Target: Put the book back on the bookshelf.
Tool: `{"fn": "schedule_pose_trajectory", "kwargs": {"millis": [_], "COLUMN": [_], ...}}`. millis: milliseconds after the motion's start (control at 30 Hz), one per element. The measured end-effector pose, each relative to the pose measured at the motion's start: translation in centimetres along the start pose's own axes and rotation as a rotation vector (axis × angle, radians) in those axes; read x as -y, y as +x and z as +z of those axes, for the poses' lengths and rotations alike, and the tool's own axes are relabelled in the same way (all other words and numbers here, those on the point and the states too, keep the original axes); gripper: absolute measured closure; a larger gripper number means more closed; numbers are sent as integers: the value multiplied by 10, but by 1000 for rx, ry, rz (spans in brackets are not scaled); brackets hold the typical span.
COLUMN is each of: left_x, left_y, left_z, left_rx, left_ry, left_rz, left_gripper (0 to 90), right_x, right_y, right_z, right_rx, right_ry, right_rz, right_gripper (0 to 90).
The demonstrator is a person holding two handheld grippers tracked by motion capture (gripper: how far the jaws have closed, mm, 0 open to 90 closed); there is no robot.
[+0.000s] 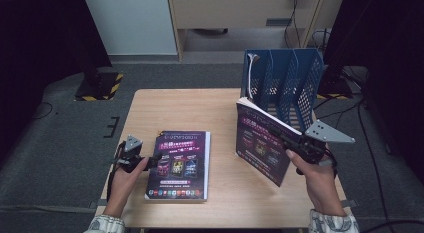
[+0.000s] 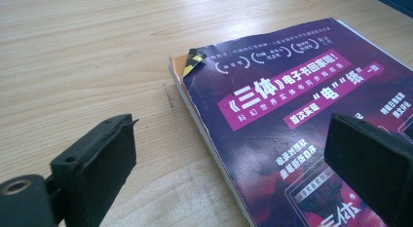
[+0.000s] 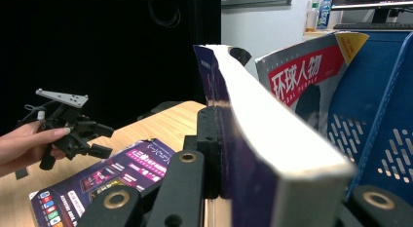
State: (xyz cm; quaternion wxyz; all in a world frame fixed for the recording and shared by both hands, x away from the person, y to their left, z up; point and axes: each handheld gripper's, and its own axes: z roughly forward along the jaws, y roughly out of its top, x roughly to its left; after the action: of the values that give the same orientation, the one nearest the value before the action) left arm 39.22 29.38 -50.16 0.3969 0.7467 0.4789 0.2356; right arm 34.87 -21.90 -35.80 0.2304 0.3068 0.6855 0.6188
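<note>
R gripper (image 3: 221,154) clamps book (image 3: 272,139); far pad prob. hidden.

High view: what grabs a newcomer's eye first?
The purple book held up off the table at the right, clamped in the right hand-held gripper, just in front of the blue file rack. Next, a matching purple book lying flat near the table's left front, with the left hand-held gripper open at its left edge. A magazine with a red title already stands in the rack.
</note>
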Motion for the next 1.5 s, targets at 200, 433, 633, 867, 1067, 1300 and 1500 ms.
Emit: {"fn": "schedule_pose_trajectory", "kwargs": {"millis": [200,433,633,867,1067,1300,1500], "left_x": [0,1,1,1,2,3,3], "left_y": [1,0,0,0,0,0,0], "left_z": [0,-1,-1,-1,0,0,-1], "left_rx": [-2,-4,-4,-8,-13,-15,-18], "left_ry": [1,4,7,10,14,17,21], "left_rz": [0,5,7,6,8,11,15], "left_gripper": [46,46,46,46,47,46,47], "right_x": [1,-1,-2,-8,-26,-50,-67], "right_y": [1,0,-3,-6,-6,-11,-20], "right_z": [-5,-14,-28,-39,-52,-66,-63], "right_rx": [1,10,29,61,87,130,178], "right_ry": [11,8,6,3,-17,-43,-37], "right_rz": [2,3,0,11,6,7,7], "right_gripper": [826,826,826,826,826,826,826]}}
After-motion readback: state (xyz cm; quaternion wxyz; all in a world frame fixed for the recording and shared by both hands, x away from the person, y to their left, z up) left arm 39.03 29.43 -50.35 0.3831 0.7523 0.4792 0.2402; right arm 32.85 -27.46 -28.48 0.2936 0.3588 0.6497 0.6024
